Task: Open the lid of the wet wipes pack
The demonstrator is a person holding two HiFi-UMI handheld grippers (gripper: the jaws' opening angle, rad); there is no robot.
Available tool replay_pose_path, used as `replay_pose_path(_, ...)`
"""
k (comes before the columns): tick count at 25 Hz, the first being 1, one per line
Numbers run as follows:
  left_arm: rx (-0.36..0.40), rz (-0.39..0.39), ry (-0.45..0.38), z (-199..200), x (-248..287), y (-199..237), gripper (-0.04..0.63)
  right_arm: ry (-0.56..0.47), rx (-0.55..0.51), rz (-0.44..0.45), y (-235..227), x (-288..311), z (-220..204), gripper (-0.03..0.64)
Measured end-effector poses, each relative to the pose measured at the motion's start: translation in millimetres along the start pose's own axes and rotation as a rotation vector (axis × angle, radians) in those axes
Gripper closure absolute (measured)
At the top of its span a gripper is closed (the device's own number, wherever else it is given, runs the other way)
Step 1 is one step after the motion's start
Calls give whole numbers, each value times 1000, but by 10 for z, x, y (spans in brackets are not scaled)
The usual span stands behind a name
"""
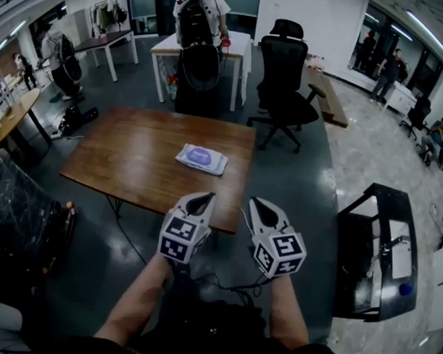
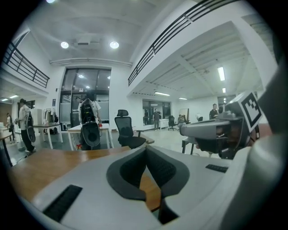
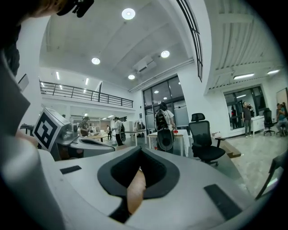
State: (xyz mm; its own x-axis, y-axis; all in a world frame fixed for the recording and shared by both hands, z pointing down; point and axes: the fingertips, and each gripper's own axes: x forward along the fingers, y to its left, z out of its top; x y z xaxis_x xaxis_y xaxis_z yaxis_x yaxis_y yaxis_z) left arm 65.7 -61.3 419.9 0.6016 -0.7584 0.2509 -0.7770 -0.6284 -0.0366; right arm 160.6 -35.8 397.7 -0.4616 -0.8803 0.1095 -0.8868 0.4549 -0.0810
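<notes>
The wet wipes pack [image 1: 200,158], white with a purple lid patch, lies flat toward the right end of the brown wooden table [image 1: 128,158]. Both grippers hang in front of the table's near edge, short of the pack. My left gripper [image 1: 203,197] is shut with nothing between its jaws, and its tips sit just over the table edge. My right gripper [image 1: 257,203] is shut and empty too, just right of the table's near right corner. In the left gripper view the closed jaws [image 2: 145,149] point level across the table [image 2: 40,164]. The right gripper view shows its closed jaws [image 3: 140,152]. The pack appears in neither gripper view.
A black office chair [image 1: 286,80] stands behind the table's right end. A person with a black backpack [image 1: 196,23] stands at a white table [image 1: 237,53] beyond. A black cart [image 1: 375,250] is at my right. Other desks and people fill the room.
</notes>
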Motion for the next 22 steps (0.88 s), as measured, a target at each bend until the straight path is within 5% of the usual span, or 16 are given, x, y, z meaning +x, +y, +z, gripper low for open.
replay_pose_path(12,-8,-27,110,-583,419,1332,589,122,-53,-33,298,1318,-218,606)
replay_pose_path(22,-13,-96,188,-878,774,2034,589,175,-52,-76,444,2099,-312,606)
